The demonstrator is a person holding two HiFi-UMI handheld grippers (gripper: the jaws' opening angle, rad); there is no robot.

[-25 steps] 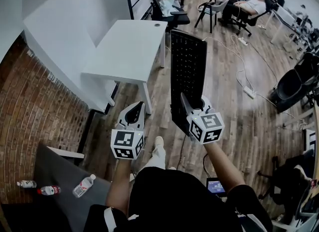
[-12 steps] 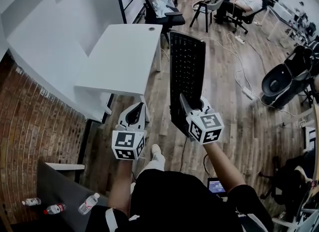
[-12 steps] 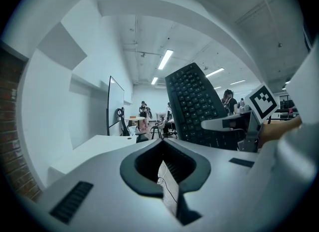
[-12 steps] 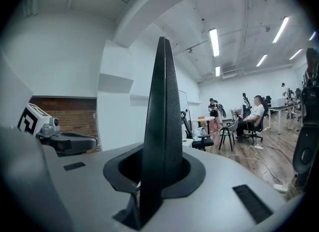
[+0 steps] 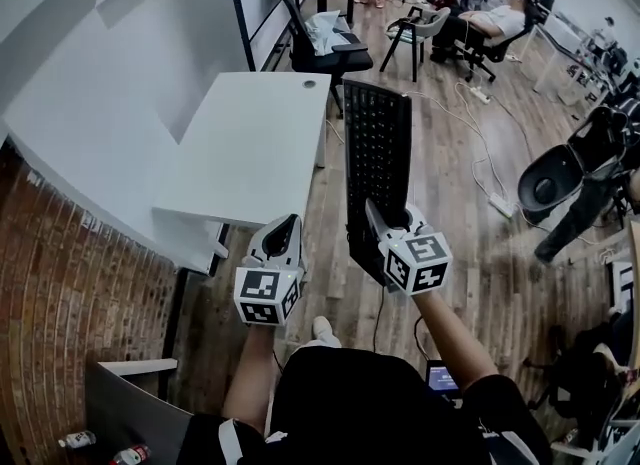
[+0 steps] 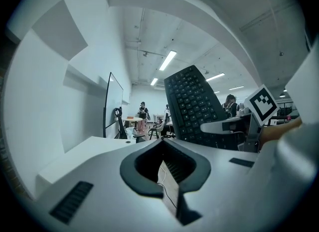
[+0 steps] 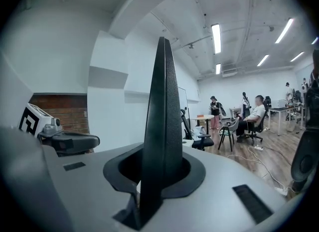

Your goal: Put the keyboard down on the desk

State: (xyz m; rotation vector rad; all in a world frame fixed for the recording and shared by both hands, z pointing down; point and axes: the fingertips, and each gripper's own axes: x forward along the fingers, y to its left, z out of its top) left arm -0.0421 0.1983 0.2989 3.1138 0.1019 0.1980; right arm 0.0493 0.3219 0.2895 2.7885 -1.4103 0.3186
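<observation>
Both hands carried nearer the white desk [image 5: 240, 143]: left gripper [image 5: 290, 225] now at its near edge, right gripper [image 5: 392, 219] bringing the keyboard [image 5: 377, 148] alongside. Bottles [image 5: 78, 440] slid to near-left frame corner.

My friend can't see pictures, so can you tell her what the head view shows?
The right claw grips a black keyboard by one end, holding it out in the air over a wooden floor, just right of a white desk. The left claw is shut and empty, near the desk's front corner.
</observation>
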